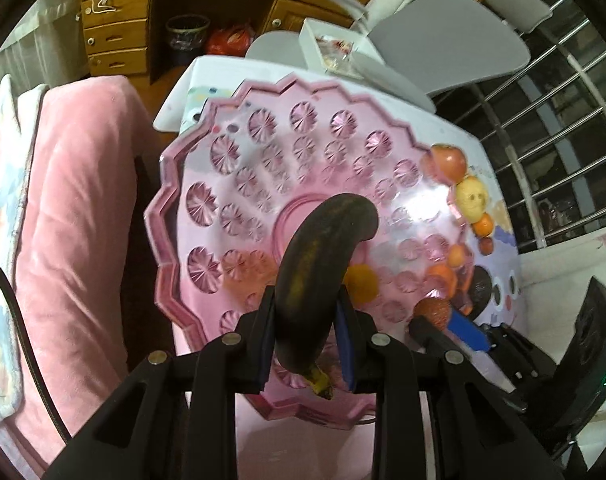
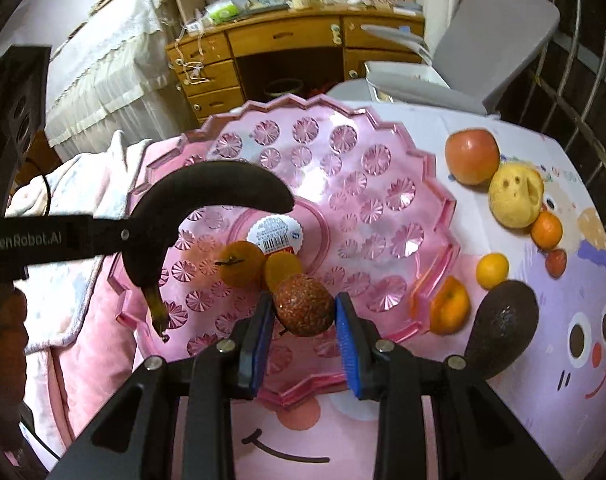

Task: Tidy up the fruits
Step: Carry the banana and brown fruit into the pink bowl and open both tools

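Observation:
My left gripper (image 1: pixel 305 320) is shut on a dark overripe banana (image 1: pixel 319 264) and holds it above the pink patterned plate (image 1: pixel 223 168). In the right wrist view the banana (image 2: pixel 207 188) hangs over the plate's (image 2: pixel 383 184) left side, with the left gripper (image 2: pixel 139 236) reaching in from the left. My right gripper (image 2: pixel 303 312) holds a speckled reddish-brown fruit (image 2: pixel 303 304) between its blue pads, over the plate's near part. Two orange fruits (image 2: pixel 243 266) lie in the plate by a sticker label.
On the tablecloth right of the plate lie an apple (image 2: pixel 471 156), a yellow fruit (image 2: pixel 515 196), several small oranges (image 2: pixel 547 230) and a dark avocado (image 2: pixel 503 324). A pink cushion (image 1: pixel 75 208) is left of the table. A grey chair (image 2: pixel 499 40) and a wooden desk (image 2: pixel 283 44) stand behind.

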Demonstrator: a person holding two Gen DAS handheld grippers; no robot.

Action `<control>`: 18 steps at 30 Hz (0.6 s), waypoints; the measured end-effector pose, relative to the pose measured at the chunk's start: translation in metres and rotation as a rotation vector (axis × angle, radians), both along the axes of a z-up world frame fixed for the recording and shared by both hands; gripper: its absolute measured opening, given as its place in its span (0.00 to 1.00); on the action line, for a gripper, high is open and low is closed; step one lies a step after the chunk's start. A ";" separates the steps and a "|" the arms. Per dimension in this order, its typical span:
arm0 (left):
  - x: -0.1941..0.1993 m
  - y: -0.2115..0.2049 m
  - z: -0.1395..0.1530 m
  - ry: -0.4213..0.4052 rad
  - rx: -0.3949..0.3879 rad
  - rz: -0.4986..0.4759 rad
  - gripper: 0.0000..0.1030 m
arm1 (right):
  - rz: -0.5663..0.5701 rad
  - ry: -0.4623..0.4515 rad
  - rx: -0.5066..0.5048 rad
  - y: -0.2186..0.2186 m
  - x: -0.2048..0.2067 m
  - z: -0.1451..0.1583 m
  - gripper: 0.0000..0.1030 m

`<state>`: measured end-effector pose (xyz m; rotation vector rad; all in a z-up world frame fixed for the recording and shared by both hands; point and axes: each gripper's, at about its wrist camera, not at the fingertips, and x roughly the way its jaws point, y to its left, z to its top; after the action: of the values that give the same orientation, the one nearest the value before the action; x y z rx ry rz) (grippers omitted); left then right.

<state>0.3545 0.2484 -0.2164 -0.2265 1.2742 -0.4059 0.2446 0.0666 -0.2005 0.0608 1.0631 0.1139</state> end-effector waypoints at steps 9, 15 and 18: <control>0.002 -0.001 -0.007 0.040 0.077 -0.006 0.33 | -0.043 0.068 0.048 0.000 0.007 -0.005 0.32; -0.007 0.004 0.014 0.002 0.075 0.030 0.60 | -0.076 0.062 0.090 -0.009 0.004 0.010 0.47; -0.012 0.003 0.029 -0.013 0.080 0.030 0.61 | -0.088 0.063 0.127 -0.016 -0.001 0.020 0.47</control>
<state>0.3430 0.2511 -0.1874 -0.1753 1.2705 -0.3297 0.2440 0.0502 -0.1804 0.2265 1.1132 0.1006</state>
